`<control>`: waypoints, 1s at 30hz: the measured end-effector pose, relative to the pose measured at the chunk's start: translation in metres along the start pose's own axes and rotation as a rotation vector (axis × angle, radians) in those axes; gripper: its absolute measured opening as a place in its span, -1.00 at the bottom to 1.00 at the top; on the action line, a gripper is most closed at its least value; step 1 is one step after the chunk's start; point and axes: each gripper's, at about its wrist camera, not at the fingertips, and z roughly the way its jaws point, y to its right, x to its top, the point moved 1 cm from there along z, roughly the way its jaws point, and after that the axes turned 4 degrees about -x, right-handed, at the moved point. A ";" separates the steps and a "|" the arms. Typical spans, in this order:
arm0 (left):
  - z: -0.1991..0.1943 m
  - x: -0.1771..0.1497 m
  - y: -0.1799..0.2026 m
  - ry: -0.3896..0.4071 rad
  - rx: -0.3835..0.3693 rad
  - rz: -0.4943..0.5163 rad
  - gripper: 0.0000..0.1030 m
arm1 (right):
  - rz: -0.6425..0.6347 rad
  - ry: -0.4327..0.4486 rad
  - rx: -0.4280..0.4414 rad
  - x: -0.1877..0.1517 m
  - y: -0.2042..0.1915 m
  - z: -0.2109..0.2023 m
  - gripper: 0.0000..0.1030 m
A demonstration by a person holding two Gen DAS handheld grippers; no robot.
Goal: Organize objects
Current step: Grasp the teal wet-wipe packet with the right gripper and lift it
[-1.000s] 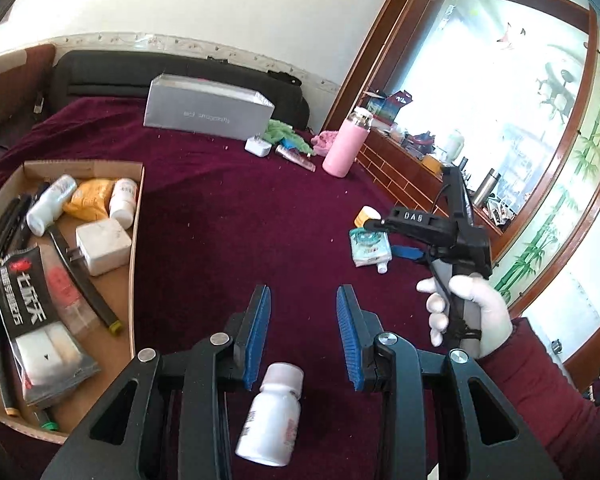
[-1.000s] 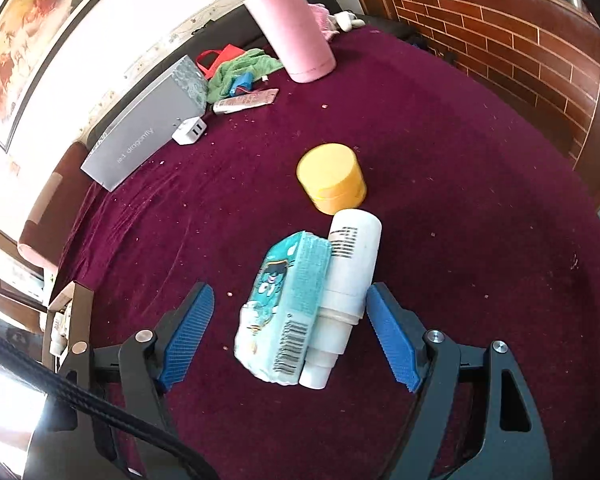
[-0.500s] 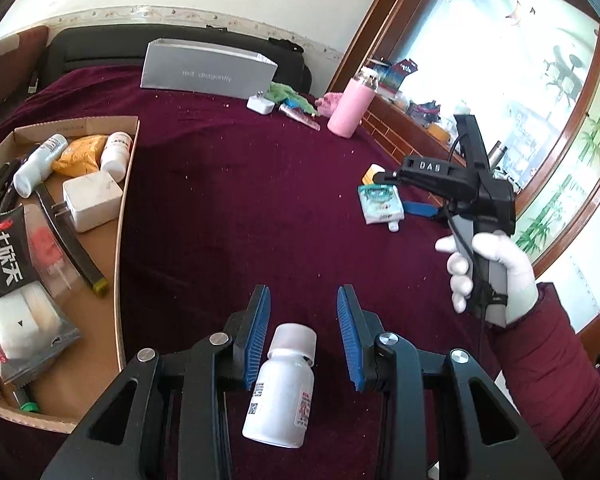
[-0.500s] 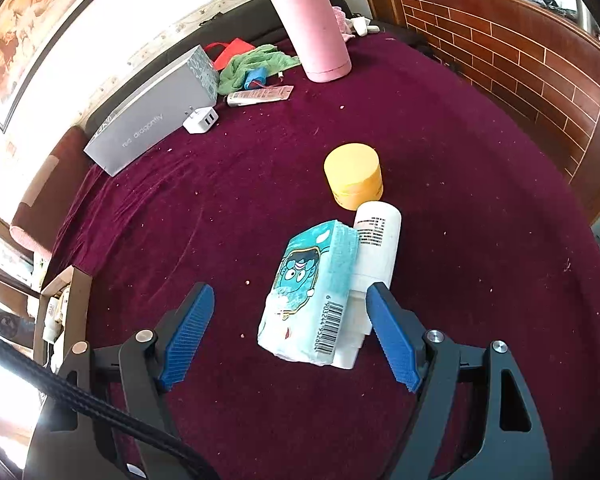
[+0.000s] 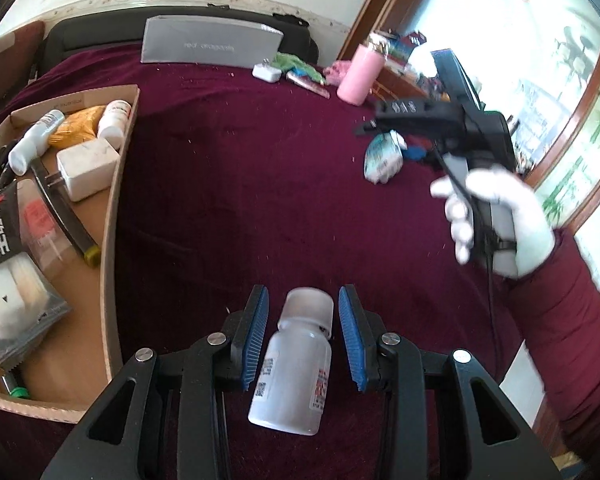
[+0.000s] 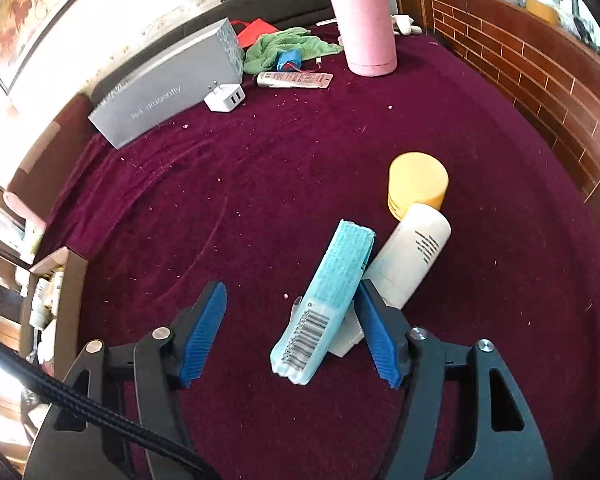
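My left gripper (image 5: 303, 338) is spread around a small white plastic pill bottle (image 5: 294, 364) lying on the maroon velvet cloth (image 5: 240, 200), pads just clear of it. My right gripper (image 6: 290, 330) is closing around a teal tissue packet (image 6: 327, 300), its right pad touching, barcode facing me. Behind stands a grey box (image 6: 168, 88); I cannot read its lettering.

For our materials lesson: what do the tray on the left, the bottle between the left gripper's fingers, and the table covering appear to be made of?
Tray: corrugated cardboard, matte brown, with a raw cut edge.
Bottle: probably plastic, smooth, slightly glossy white, with printed labels.
Table covering: velvet-like cloth, deep maroon; brushed streaks and clinging crumbs suggest a short pile.
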 end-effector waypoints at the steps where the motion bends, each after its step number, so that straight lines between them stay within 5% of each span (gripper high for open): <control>1: 0.003 -0.003 0.003 -0.013 0.010 0.014 -0.39 | -0.009 -0.002 -0.008 0.000 -0.001 0.001 0.25; 5: 0.014 -0.010 0.013 -0.057 0.083 0.083 -0.38 | -0.019 -0.078 -0.047 0.001 -0.005 0.025 -0.02; 12: 0.025 -0.024 0.042 -0.050 0.261 0.287 -0.42 | -0.031 -0.038 -0.067 0.001 -0.005 0.025 0.00; 18: 0.008 -0.021 0.025 -0.042 0.108 0.177 -0.43 | -0.073 -0.037 -0.085 -0.001 -0.016 0.029 0.22; 21: -0.013 -0.013 0.015 0.019 0.055 0.116 -0.43 | -0.036 -0.024 -0.075 -0.001 -0.010 0.027 -0.20; 30: -0.050 -0.003 -0.012 0.135 0.004 -0.001 -0.43 | 0.147 -0.037 0.206 -0.013 0.026 0.004 -0.72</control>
